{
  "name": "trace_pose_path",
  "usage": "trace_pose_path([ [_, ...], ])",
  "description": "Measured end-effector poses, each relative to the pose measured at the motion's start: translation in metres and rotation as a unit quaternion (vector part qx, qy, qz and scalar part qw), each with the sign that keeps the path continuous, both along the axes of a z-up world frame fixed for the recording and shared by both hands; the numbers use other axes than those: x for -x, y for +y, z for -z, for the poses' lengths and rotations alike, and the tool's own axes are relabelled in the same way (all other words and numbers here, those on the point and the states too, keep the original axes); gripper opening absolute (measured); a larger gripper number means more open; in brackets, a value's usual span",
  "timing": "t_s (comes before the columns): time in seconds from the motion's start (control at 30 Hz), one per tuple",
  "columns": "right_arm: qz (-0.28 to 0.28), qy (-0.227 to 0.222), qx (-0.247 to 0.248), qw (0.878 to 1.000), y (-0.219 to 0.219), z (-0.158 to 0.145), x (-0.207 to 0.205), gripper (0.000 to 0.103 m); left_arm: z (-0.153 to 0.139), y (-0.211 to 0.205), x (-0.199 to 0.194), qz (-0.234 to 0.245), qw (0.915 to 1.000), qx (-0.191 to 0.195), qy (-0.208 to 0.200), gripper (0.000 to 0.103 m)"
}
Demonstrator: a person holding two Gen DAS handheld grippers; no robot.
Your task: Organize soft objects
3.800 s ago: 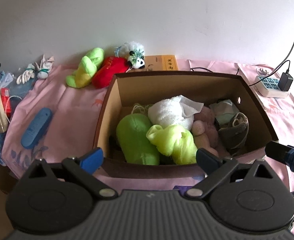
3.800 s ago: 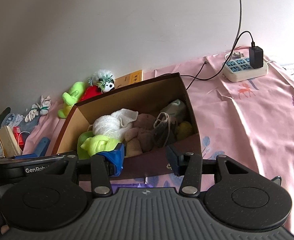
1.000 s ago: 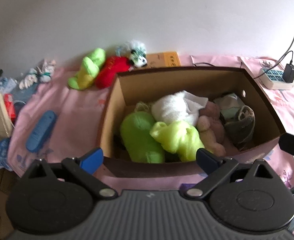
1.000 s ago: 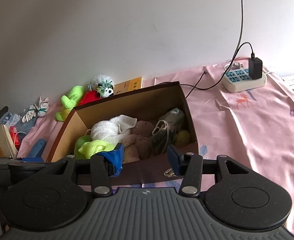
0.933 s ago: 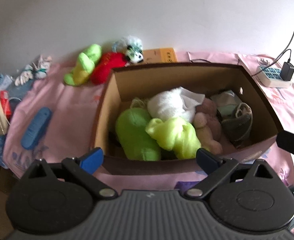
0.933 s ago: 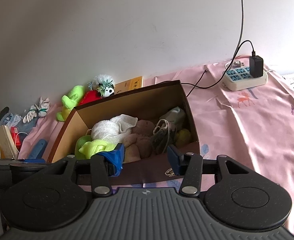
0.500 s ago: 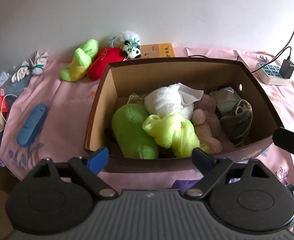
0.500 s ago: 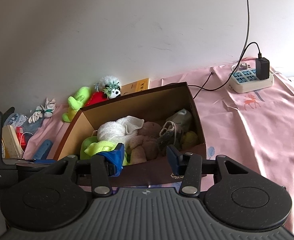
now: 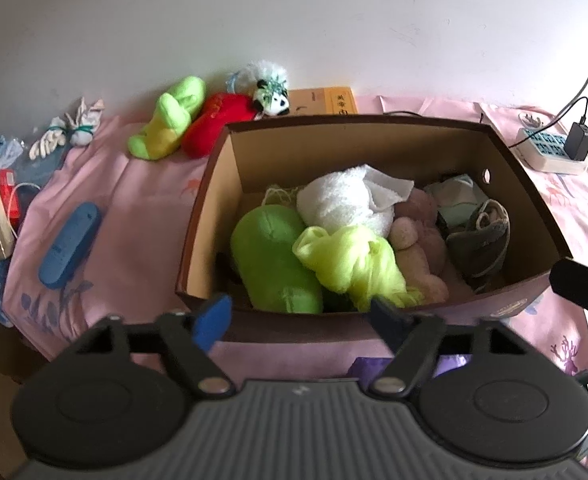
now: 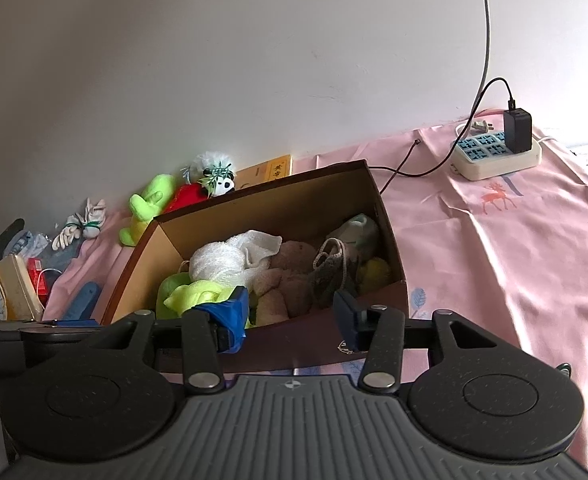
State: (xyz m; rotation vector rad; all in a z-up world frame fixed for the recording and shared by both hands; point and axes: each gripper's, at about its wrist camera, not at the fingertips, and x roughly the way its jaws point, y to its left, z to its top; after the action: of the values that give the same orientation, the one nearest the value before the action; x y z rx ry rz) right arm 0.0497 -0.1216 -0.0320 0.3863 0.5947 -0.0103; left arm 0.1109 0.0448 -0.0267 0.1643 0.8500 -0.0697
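Your left gripper (image 9: 300, 318) hangs in front of the box (image 9: 514, 184), its jaws apart with nothing between them; they have just been closing a little. The blue pad (image 9: 213, 320) is smooth and wedge-shaped, the arms behind it matte black plastic. Your right gripper (image 10: 289, 314) is also parted and empty, poised over the near wall of the box, with a wrinkled blue wrap on one fingertip (image 10: 229, 316).

The box is stiff cardboard, dark brown outside and tan inside, open-topped, with a small round hole in its right wall. Inside, the soft things are packed together: a smooth, rounded green plush (image 9: 271, 256) at the left, a knotted bundle of thin lime gauze (image 9: 352, 260) lying against it, a nubby white towel (image 9: 346, 200) behind both, a fuzzy pinkish-brown bear (image 9: 418, 248) to the right, and a grey knitted piece (image 9: 480, 240) with a pale folded cloth (image 9: 456, 200) in the right corner.

Outside, behind the left corner of the box, lie a lime plush (image 9: 169, 120), a red plush (image 9: 217, 120) touching it, and a small fluffy panda (image 9: 271, 92). Everything sits on a creased pink printed sheet (image 10: 514, 260). A flat blue case (image 9: 69, 250) lies well left of the box, and a white power strip (image 10: 494, 156) with a black plug stands at the far right.
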Motion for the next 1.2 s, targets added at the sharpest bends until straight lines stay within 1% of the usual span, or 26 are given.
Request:
trace_pose_path([
  [0.1,0.006,0.000,-0.006,1.000,-0.0013,0.0016,0.0000,0.032,-0.0012,0.0000,0.0003,0.000,1.0000,-0.004,-0.005,0.089],
  [0.2,0.009,0.004,-0.013,1.000,-0.0035,0.0037,-0.0008,0.032,0.0000,0.0014,-0.0014,-0.003,1.0000,-0.001,-0.001,0.093],
  [0.33,0.001,0.008,-0.028,1.000,-0.0074,0.0064,-0.0030,0.033,0.0021,0.0032,-0.0032,-0.006,1.0000,0.001,0.005,0.093],
  [0.67,-0.015,0.009,-0.038,0.999,-0.0063,0.0082,-0.0051,0.034,0.0023,0.0042,-0.0032,-0.013,0.9999,0.004,0.005,0.093],
  [0.8,-0.010,0.007,-0.030,0.999,-0.0064,0.0076,-0.0049,0.034,0.0026,0.0040,-0.0038,-0.015,0.9999,0.000,0.006,0.093],
  [0.97,-0.004,0.018,-0.025,1.000,-0.0068,0.0093,-0.0057,0.034,0.0018,0.0022,-0.0036,-0.014,0.9999,-0.008,0.001,0.093],
  [1.2,-0.012,0.025,-0.021,0.999,-0.0044,0.0093,-0.0070,0.034,0.0030,0.0031,-0.0050,-0.017,0.9998,-0.009,0.002,0.093],
])
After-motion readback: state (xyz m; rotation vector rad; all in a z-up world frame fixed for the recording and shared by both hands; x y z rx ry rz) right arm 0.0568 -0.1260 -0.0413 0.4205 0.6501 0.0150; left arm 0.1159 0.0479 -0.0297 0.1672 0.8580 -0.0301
